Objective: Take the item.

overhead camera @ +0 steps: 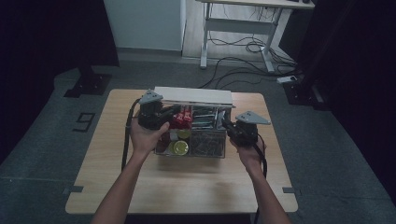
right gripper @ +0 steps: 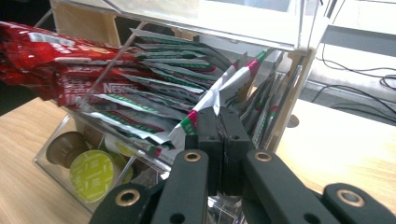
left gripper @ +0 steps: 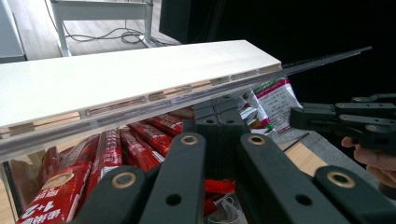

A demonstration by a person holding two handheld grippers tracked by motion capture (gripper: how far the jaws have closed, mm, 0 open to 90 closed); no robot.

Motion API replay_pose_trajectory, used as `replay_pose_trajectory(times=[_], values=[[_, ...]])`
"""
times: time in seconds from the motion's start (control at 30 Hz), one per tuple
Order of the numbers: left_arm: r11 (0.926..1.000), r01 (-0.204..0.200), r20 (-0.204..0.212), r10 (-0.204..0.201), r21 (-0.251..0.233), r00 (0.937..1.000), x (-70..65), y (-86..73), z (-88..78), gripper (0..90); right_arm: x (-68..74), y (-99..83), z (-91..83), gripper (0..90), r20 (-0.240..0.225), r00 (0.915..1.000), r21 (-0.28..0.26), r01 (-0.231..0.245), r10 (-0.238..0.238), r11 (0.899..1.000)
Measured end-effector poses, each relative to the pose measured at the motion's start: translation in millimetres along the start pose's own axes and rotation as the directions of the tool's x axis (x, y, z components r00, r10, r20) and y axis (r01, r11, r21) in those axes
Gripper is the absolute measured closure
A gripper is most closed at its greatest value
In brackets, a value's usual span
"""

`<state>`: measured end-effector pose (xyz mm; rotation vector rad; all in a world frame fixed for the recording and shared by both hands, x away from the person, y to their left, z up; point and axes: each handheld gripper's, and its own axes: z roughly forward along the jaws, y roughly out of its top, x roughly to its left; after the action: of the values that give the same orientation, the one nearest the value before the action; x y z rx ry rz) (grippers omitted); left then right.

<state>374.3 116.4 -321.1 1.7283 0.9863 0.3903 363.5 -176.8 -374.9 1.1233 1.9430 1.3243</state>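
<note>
- The jaws of the right gripper (right gripper: pixel 219 140) are seen pressed together on the end of a white-and-green sachet (right gripper: pixel 219 95), which is pinched at its lower tip just above the front wall of the clear organiser box (right gripper: pixel 56 140).
- The jaws of the left gripper (left gripper: pixel 215 126) are also seen drawn together, their tips lying right under the edge of the box's clear hinged lid (left gripper: pixel 140 105); whether that edge is clamped or merely propped cannot be told.
- In the high view the left gripper (overhead camera: pixel 156 115) is placed at the box's left rear corner and the right gripper (overhead camera: pixel 233 128) at its right side, with the box (overhead camera: pixel 219 151) in the middle of the wooden table (overhead camera: pixel 116 182).
- The lid is shown raised, so the opening step is judged done.
- The gripped sachet is still among the other green sachets in its rear compartment, tilted upward and partly lifted above its neighbours; the withdrawal is judged begun but not finished.
- Red sachets (right gripper: pixel 51 60) in the adjoining compartment and the yellow-green capsules (right gripper: pixel 92 173) in the front compartment appear untouched.
- What is left, by this reading: the sachet is to be drawn fully clear, set down somewhere on the table, and the lid lowered again.
</note>
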Motion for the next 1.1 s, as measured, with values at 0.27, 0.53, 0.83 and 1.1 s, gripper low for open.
replay_pose_trajectory(times=[0.27,0.53,0.83,1.1], values=[[1.0000,-0.002,-0.002,0.002,0.000,1.0000,-0.3,0.4,0.2,90.0,3.7,0.8,-13.5,88.8,-0.008,0.9999,-0.055,0.014,-0.014,0.998],[1.0000,0.000,-0.004,0.000,-0.001,1.0000,-0.6,0.5,0.3,90.0,2.5,0.7,-25.3,88.9,-0.019,0.9997,-0.091,0.012,-0.014,0.996],[1.0000,0.001,-0.004,-0.001,-0.001,1.0000,-0.3,0.6,0.6,90.0,-1.2,-0.9,-34.6,89.0,-0.039,0.9992,-0.122,-0.006,0.001,0.992],[1.0000,0.002,-0.005,-0.002,-0.003,1.0000,-0.3,0.6,0.8,90.0,-3.6,-2.0,-43.6,89.0,-0.042,0.9991,-0.144,-0.013,0.007,0.990]])
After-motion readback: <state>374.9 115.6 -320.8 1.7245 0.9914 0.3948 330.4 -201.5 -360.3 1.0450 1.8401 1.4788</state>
